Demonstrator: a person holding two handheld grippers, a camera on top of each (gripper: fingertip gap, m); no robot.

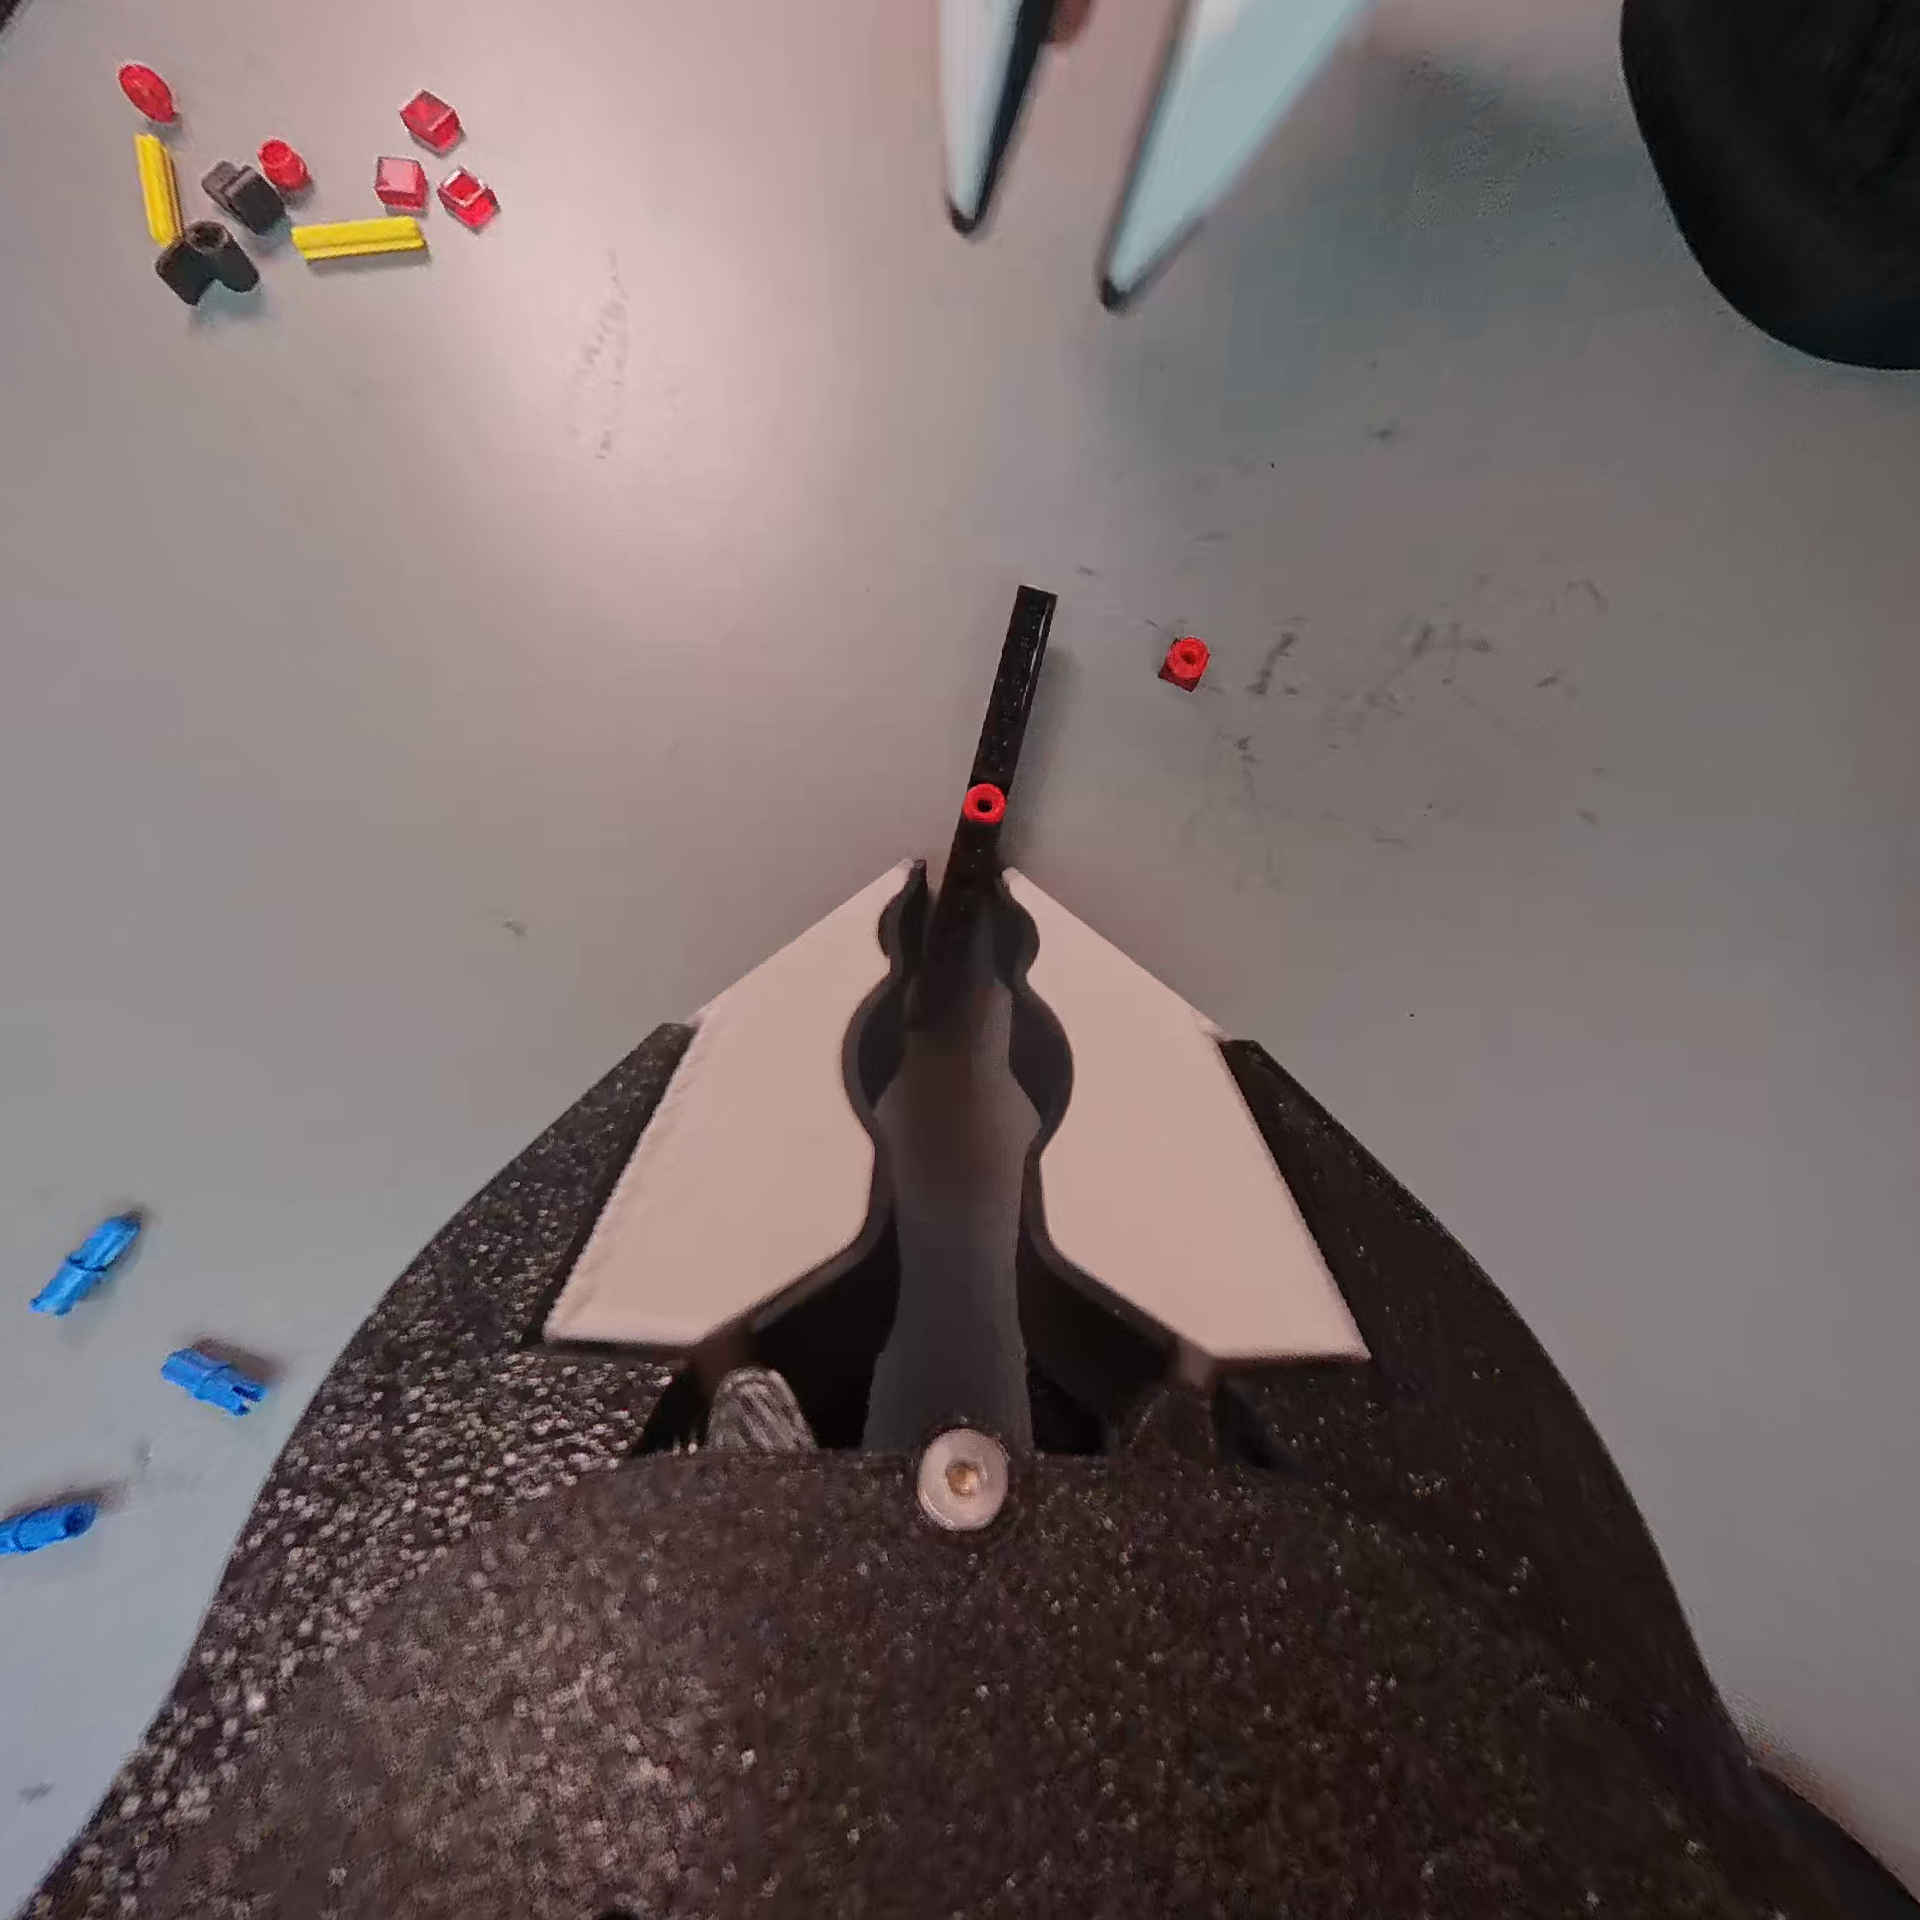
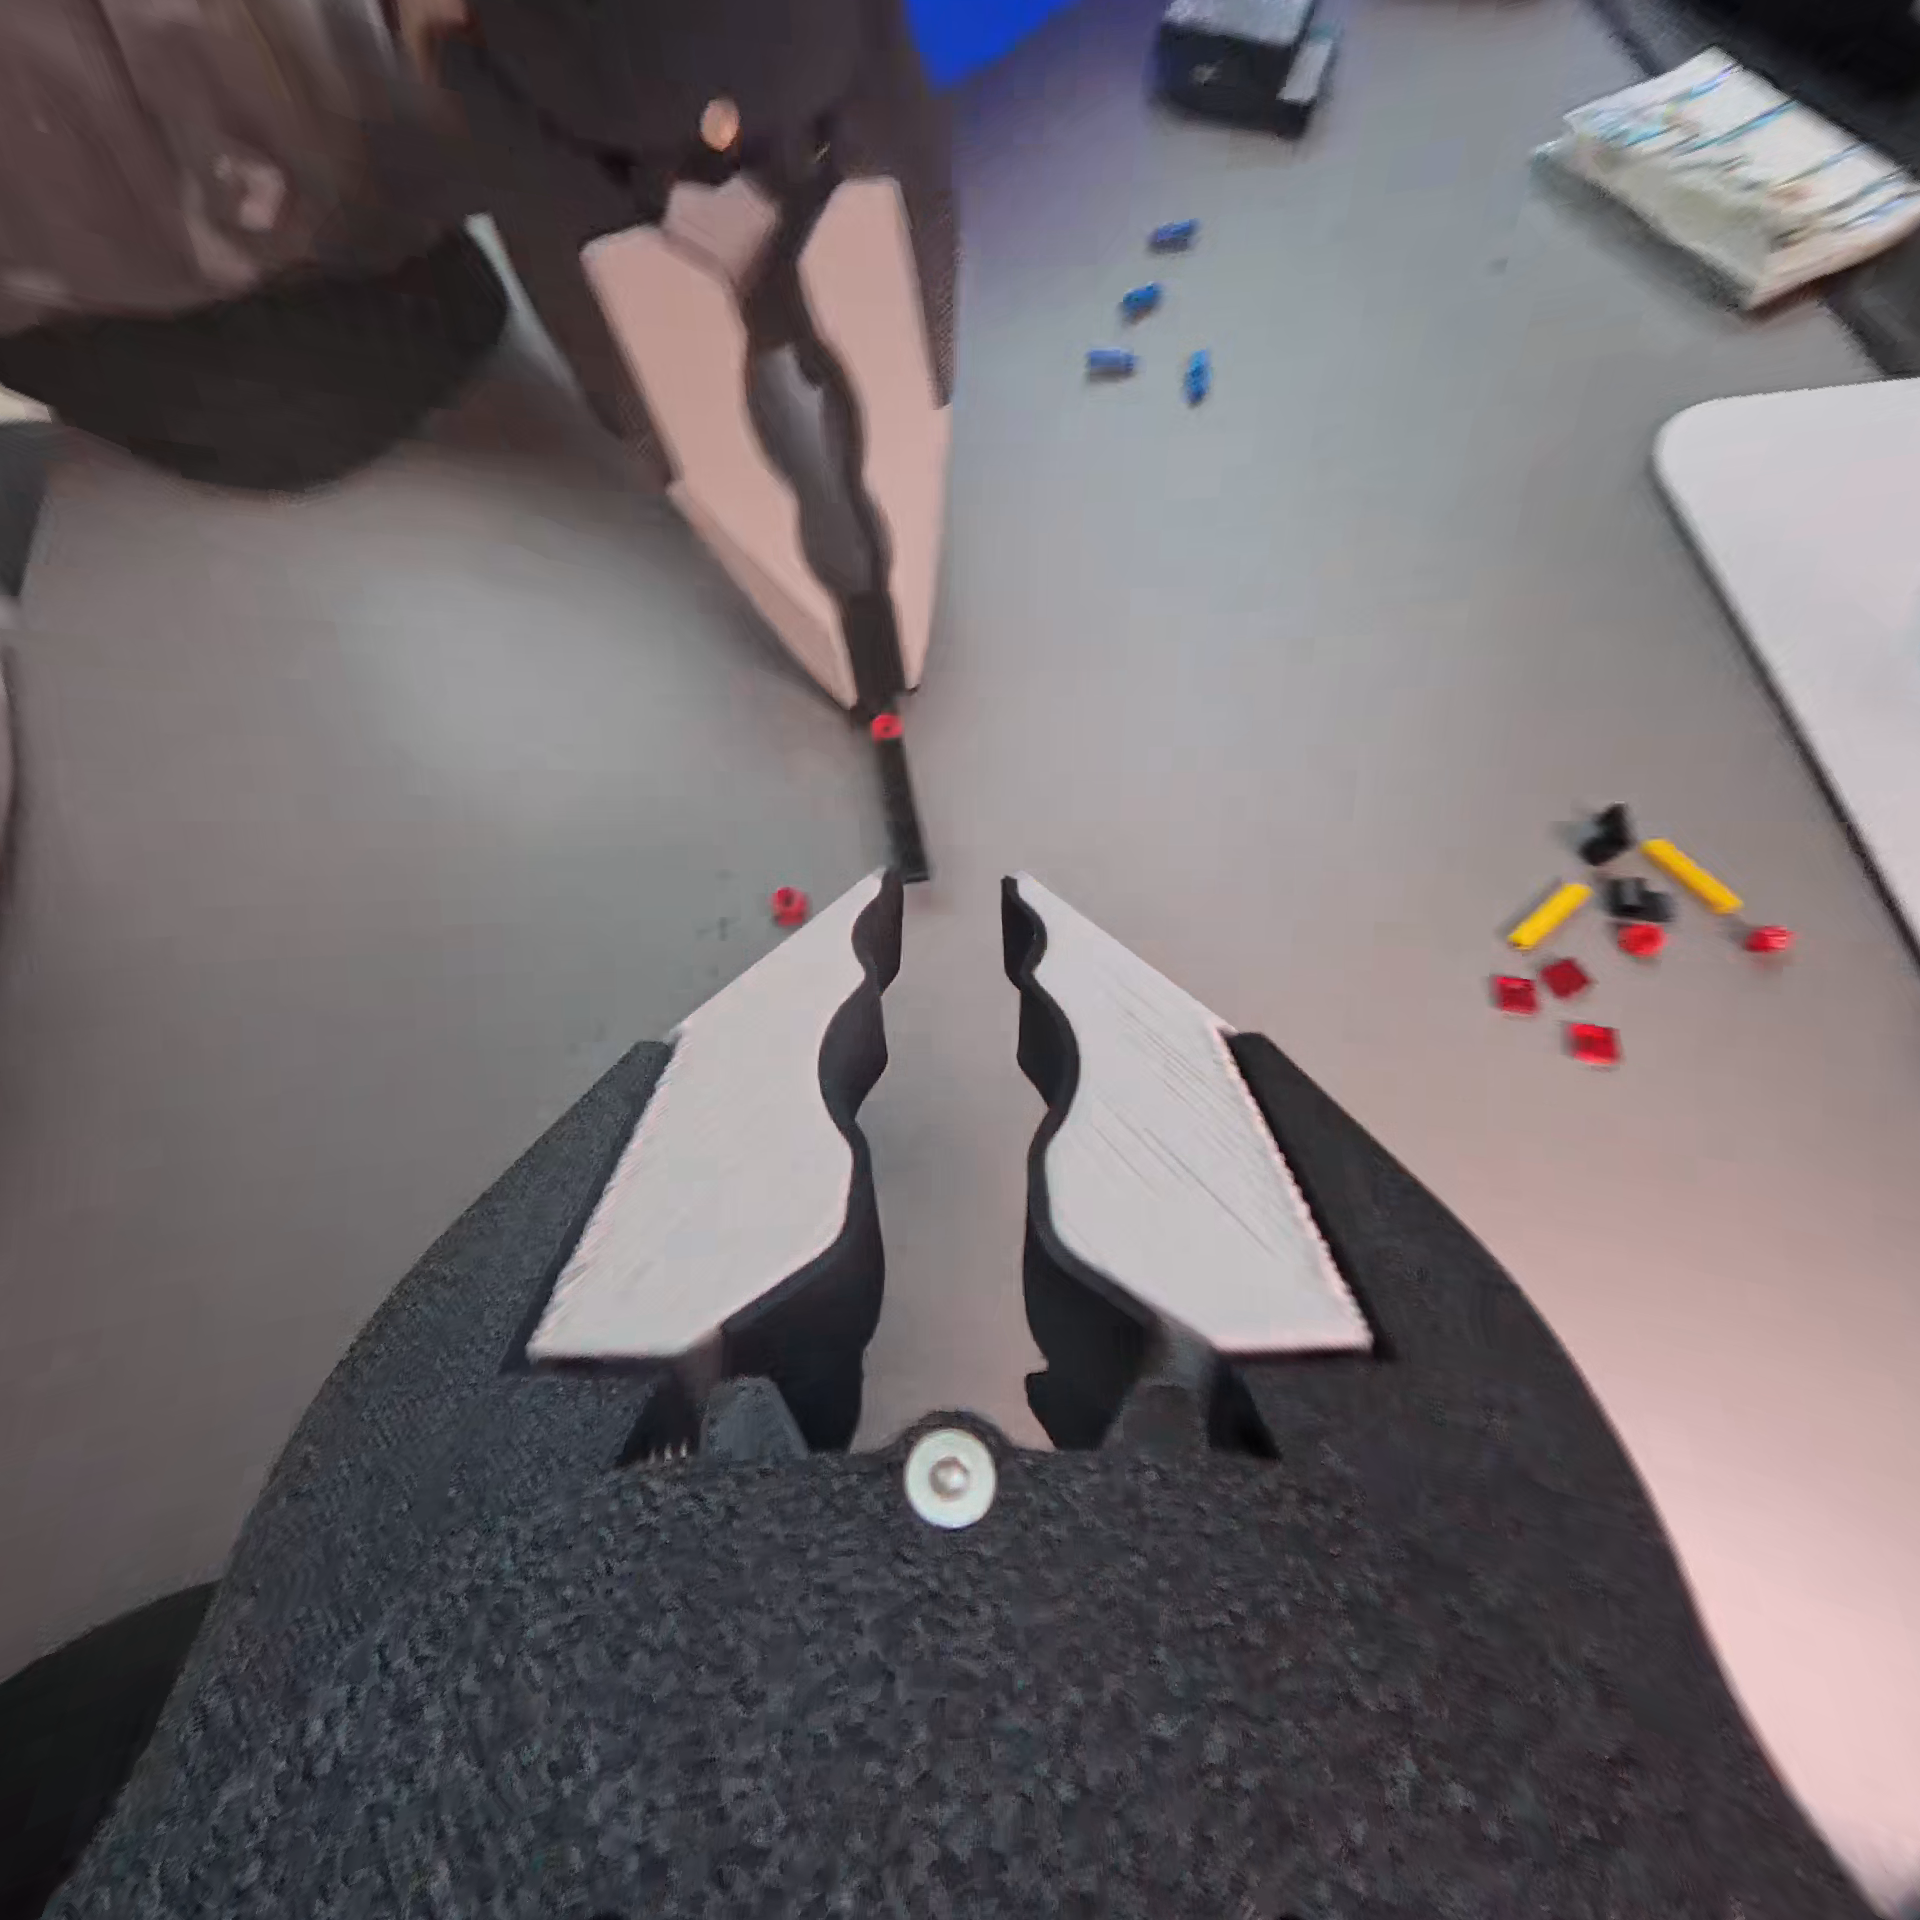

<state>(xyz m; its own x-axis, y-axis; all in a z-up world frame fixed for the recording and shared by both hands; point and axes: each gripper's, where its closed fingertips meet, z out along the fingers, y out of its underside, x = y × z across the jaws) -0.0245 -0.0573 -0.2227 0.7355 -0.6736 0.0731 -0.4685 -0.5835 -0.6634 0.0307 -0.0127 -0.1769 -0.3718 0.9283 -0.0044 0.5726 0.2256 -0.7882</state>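
Note:
My left gripper [image 1: 961,873] is shut on a thin black bar [image 1: 1013,696] that sticks out forward over the grey table. A small red stud piece [image 1: 984,802] sits on the bar just ahead of the fingertips. A second small red piece [image 1: 1184,662] lies on the table to the right of the bar. In the right wrist view my right gripper [image 2: 948,883] is open and empty, its left fingertip close to the bar's free end [image 2: 902,821]. The left gripper [image 2: 881,681], the red stud [image 2: 884,726] and the loose red piece [image 2: 789,903] also show in that view.
A cluster of red, yellow and black small parts [image 1: 301,187] lies far left; it shows at the right in the right wrist view [image 2: 1631,925]. Blue pins [image 1: 208,1377] lie near left. A white tray edge [image 2: 1808,582], a paper packet [image 2: 1735,177] and a black box [image 2: 1242,57] stand beyond. The loose red piece [image 2: 789,903] is about 6 cm from both grippers' fingertips. It turns up in the left wrist view [image 1: 1174,651] as well.

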